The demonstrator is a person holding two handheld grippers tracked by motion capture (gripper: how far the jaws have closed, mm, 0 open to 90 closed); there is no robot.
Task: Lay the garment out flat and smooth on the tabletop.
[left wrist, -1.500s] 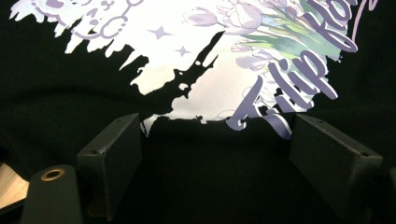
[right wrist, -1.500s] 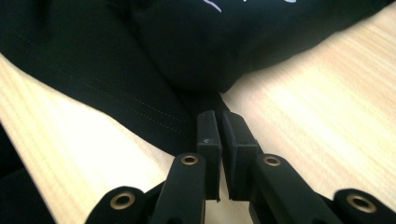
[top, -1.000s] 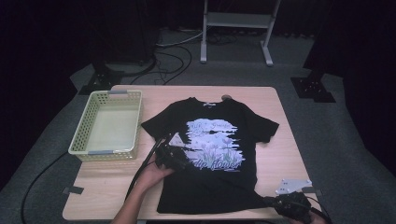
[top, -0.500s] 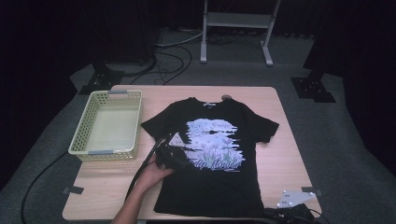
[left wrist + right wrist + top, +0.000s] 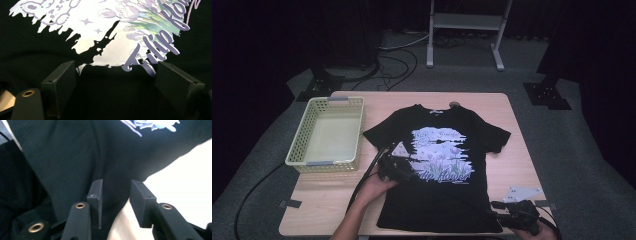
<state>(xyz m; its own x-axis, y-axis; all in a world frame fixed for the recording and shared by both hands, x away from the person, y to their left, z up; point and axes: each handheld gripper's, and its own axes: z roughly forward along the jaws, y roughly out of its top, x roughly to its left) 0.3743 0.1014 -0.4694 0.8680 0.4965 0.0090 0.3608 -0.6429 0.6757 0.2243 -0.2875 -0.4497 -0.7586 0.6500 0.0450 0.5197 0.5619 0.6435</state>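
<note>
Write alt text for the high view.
A black T-shirt with a pale tulip print lies flat on a wooden table, a yellow basket to its left. The left gripper rests on the shirt; the right gripper is at its bottom right hem.

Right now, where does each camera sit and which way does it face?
High view: fixed above the person's side, looking forward and down on the table, black T-shirt and yellow basket; forearms and both hand-held grippers enter from the bottom.
Left gripper view: rides the left hand-held gripper, looking down along wide-open jaws at the shirt's tulip print.
Right gripper view: rides the right hand-held gripper, at the shirt's hem edge over the table; its jaws have just been opening, apart now.
Shared: all three views show the T-shirt.
</note>
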